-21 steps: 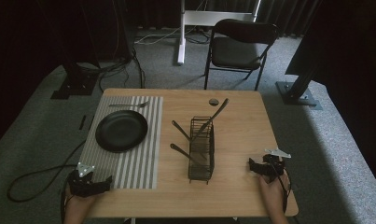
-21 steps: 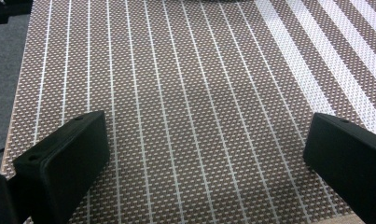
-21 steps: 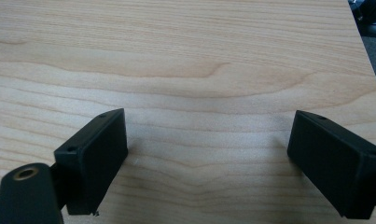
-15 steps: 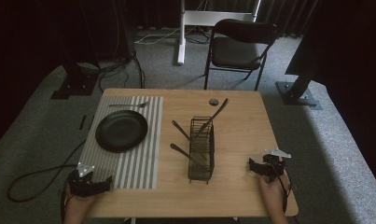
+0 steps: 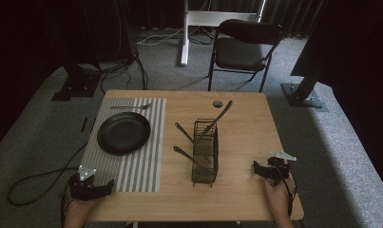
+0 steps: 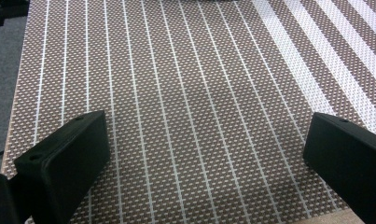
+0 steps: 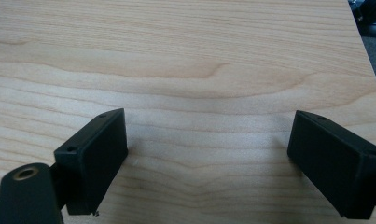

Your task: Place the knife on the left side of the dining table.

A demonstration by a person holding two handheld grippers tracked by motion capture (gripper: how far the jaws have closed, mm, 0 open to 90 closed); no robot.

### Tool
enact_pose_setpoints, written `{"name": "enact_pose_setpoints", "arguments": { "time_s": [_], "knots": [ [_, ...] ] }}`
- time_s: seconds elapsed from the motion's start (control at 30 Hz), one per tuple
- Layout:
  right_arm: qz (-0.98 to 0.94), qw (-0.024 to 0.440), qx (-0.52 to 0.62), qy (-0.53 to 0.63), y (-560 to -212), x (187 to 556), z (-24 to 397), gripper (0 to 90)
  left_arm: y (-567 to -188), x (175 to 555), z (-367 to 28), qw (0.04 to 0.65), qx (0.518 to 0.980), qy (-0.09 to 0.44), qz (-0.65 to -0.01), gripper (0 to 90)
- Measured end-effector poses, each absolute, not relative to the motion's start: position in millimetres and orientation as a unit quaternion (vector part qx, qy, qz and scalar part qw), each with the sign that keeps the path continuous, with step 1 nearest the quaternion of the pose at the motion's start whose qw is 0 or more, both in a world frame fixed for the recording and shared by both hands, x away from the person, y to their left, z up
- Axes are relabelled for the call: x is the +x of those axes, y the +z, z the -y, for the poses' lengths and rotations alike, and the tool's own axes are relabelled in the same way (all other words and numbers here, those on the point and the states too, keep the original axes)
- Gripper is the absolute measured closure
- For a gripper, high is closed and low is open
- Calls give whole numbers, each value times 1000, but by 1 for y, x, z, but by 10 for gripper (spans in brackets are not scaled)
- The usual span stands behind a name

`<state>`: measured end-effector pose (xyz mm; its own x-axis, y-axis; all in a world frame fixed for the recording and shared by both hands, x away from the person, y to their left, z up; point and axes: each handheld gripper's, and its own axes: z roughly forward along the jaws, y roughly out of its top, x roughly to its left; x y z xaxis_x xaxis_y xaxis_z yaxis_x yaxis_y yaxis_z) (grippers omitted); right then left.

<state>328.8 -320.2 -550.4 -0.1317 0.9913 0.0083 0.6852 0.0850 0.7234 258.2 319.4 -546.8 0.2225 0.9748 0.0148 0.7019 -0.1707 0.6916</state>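
Wire rack point(image 5: 205, 152) stands mid-surface, utensils leaning in it, its long axis running away from the person. Right gripper point(image 5: 265, 169) rests just right of the rack, jaws spread, empty. Left gripper point(image 5: 96, 189), also spread and empty, sits well left of it on the striped mat point(image 5: 146, 161). Right hand judged nearer.

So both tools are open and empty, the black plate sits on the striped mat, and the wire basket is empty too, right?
Not quite: the wire basket is not empty. The high view shows several utensils standing and leaning in it. The rest holds: the left tool and right tool are open and empty, and the black plate sits on the striped mat.
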Motion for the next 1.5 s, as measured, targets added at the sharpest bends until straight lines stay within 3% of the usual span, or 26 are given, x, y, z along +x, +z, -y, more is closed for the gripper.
{"name": "enact_pose_setpoints", "arguments": {
  "time_s": [1.5],
  "knots": [
    [-690,256,607,299,-551,329,320,112,-520,252,-301,299,747,241,-543,39]
  ]
}}
